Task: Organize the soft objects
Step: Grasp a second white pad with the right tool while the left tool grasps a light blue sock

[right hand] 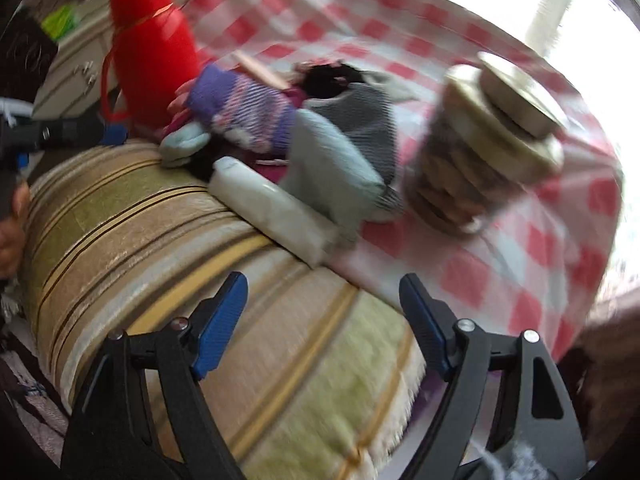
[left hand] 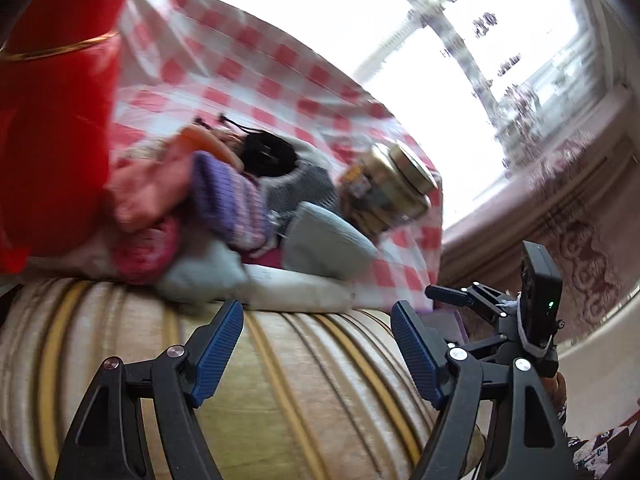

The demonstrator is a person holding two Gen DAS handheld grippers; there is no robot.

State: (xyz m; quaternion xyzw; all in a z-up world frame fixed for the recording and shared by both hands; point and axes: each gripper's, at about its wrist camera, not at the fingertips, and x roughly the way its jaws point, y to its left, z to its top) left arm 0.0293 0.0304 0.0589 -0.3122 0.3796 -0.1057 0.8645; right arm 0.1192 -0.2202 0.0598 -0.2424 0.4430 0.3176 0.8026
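A pile of soft things lies on the red-checked tablecloth (right hand: 500, 272): a purple striped knit piece (right hand: 248, 110) (left hand: 232, 200), a grey knit piece (right hand: 368, 120) (left hand: 304, 188), a pale blue sock (right hand: 332, 164) (left hand: 324, 240), another pale blue one (right hand: 184, 144) (left hand: 204, 276), pink knit (left hand: 140, 252) and something black (right hand: 328, 76) (left hand: 268, 152). A white packet (right hand: 272, 208) (left hand: 296, 288) lies at the pile's near edge. My left gripper (left hand: 316, 340) is open and empty, just short of the packet. My right gripper (right hand: 324, 320) is open and empty over the striped towel (right hand: 180, 240) (left hand: 280, 380).
A red thermos (right hand: 152, 48) (left hand: 52, 120) stands left of the pile. A glass jar (right hand: 480, 148) (left hand: 396, 188) with a gold lid stands to its right. The other gripper shows at the right of the left wrist view (left hand: 520, 312). A bright window is behind.
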